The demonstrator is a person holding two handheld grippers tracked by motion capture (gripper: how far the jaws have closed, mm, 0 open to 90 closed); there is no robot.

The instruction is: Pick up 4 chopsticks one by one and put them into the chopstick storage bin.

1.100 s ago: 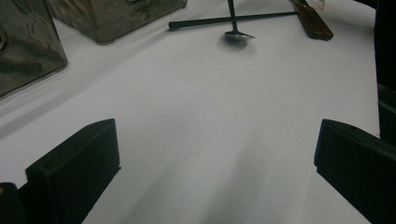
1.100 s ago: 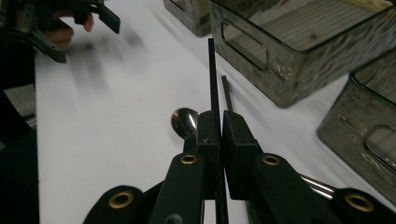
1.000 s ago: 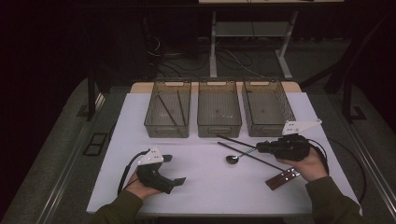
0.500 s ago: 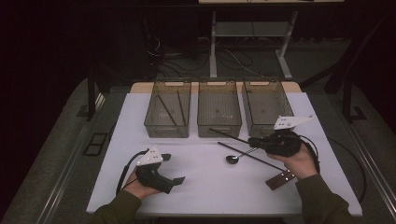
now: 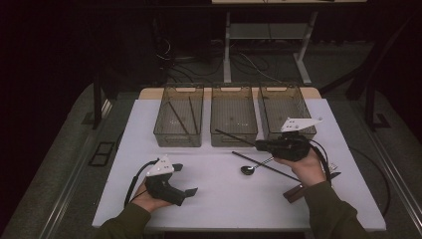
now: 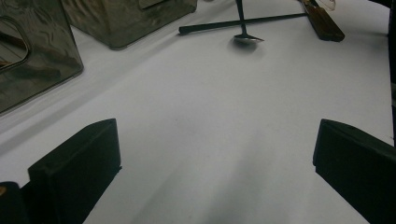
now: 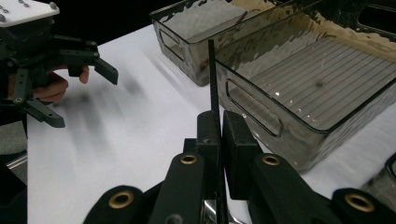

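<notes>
My right gripper (image 5: 263, 145) has its jaws pressed together on a thin black chopstick (image 7: 214, 88), which I hold above the white table (image 5: 224, 194) just in front of the middle bin (image 5: 234, 117); the stick points toward the left bin (image 5: 180, 119). My left gripper (image 5: 185, 180) rests near the front edge of the table with its jaws wide apart and nothing between them. A spoon (image 5: 249, 169) and a second chopstick (image 5: 263, 166) lie crossed on the table beside my right hand (image 5: 303, 167).
</notes>
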